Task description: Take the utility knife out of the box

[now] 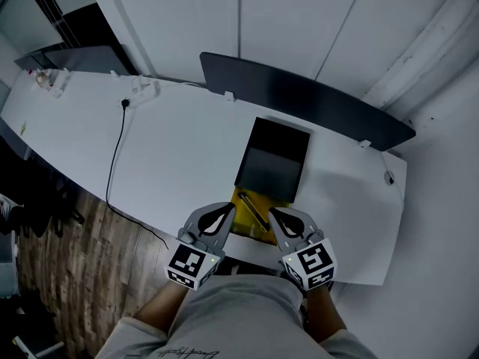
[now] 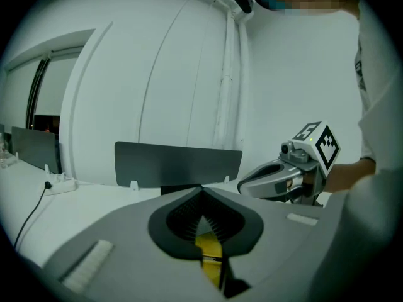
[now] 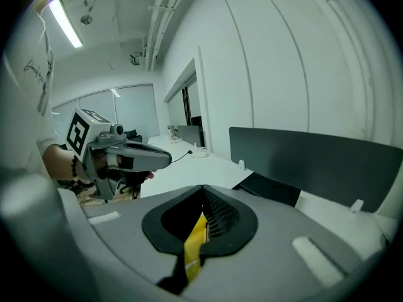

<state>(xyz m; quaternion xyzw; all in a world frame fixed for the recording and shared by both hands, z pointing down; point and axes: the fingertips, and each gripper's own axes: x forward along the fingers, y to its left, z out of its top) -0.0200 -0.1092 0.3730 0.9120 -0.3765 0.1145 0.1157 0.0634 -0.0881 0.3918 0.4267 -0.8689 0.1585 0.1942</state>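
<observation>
Right now you are at the approach step, and neither gripper has hold of anything. Your left gripper (image 1: 227, 210) has its jaws pressed together with nothing between them, and the right gripper (image 1: 275, 214) is closed tight and empty too. In each gripper view the tips meet, and only a sliver of yellow shows through the gap beneath them. That yellow is the bright yellow open tray (image 1: 247, 228), lying on the white tabletop (image 1: 172, 155) between the two grippers, just below and ahead of their tips. It looks to be the near part of the flat black rectangular box (image 1: 273, 159) that lies just beyond both grippers. On the yellow lies a slim dark bar (image 1: 254, 209), set diagonally and closer to the right gripper's tips than to the left's. I take it for the utility knife, though it is too small to be sure. So the knife is in the box, untouched, and the taking-out has not yet begun. As I judge it, the next move calls for you to open one gripper, the right being nearer, wide enough to straddle the bar across its narrow side. Turn it so the jaws sit square to the diagonal, then lower the tips into the tray before closing. The other gripper could press on the box's rim so the box doesn't lift or slide with the knife.
</observation>
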